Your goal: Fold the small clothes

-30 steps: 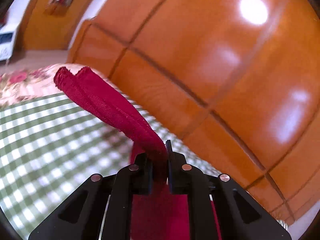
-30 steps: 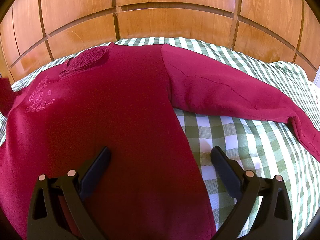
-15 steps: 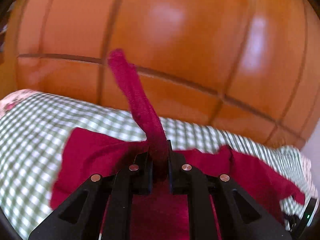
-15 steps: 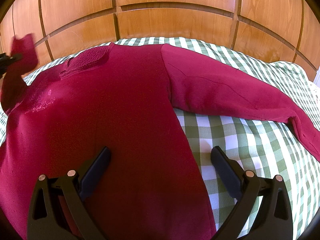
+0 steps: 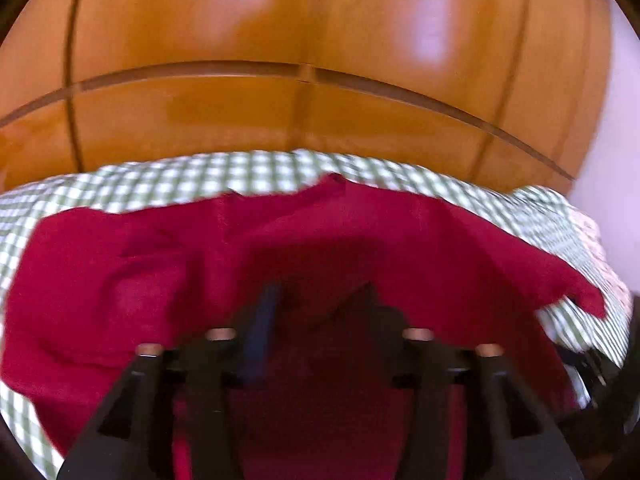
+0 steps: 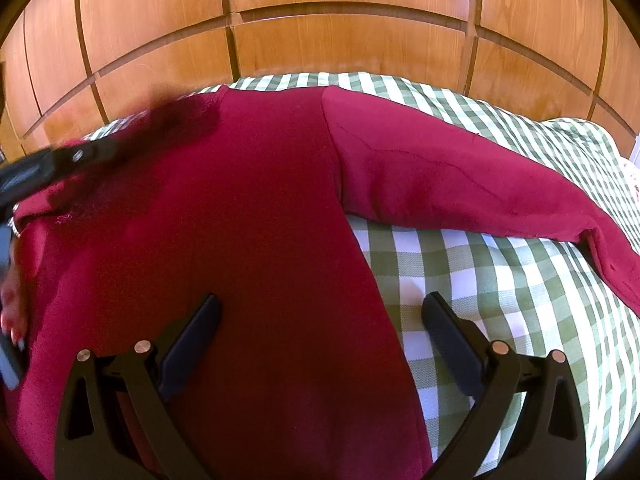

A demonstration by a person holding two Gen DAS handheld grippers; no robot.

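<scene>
A dark red sweater (image 5: 120,280) lies flat on the green checked bed cover (image 5: 200,176). My left gripper (image 5: 320,312) hovers low over its chest in a blurred view. Its jaws are opening, the pads stand apart, and red cloth lies loose between and below them. In the right wrist view the sweater (image 6: 260,220) fills the middle, with its right sleeve (image 6: 480,184) stretched out to the right. My right gripper (image 6: 320,328) is open and straddles the sweater's right side edge, one finger over cloth and one over the cover.
A glossy wooden headboard (image 6: 340,40) rises just behind the sweater. The left tool's blurred black housing (image 6: 72,156) and a hand (image 6: 12,300) enter at the left of the right wrist view. Checked cover (image 6: 500,300) shows to the right of the sweater.
The left gripper swung the pinched sleeve cuff from the far left over the sweater's body, dropped lower, and its jaws parted off the cloth. The right gripper has not moved.
</scene>
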